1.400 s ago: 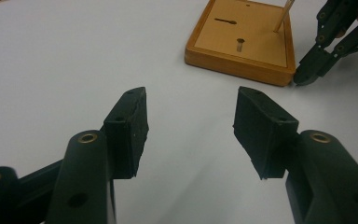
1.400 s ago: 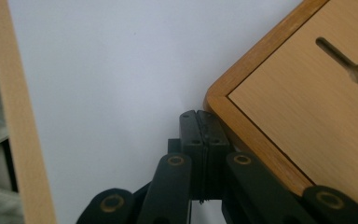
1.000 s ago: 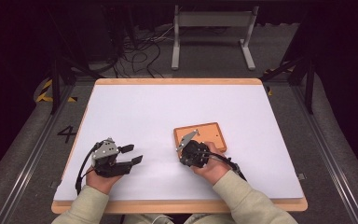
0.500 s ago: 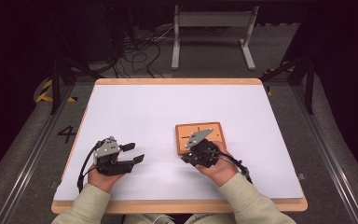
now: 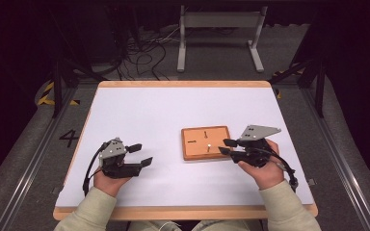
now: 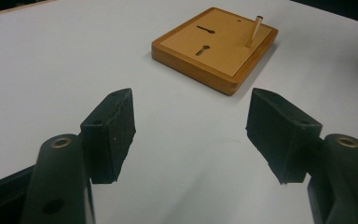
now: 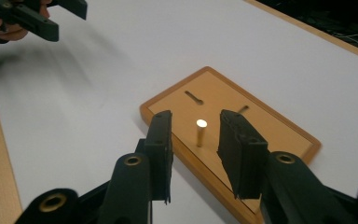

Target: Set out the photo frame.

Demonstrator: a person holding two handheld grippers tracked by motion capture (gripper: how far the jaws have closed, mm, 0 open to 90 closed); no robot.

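One flat, orange-brown wooden board [image 5: 206,142] lies right of centre on the white table [image 5: 173,110], its lighter top cut by keyhole-shaped slots, with a small brass peg [image 7: 200,131] standing upright in it. Just beside its right edge, the right gripper [image 5: 225,147] has been opening, nothing between its jaws. Well apart, the left gripper [image 5: 140,155] has also been opening and stands wide, empty.

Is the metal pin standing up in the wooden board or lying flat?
Standing up. The pin rises from the board, casting a shadow beside it; the right gripper is open around it without touching.
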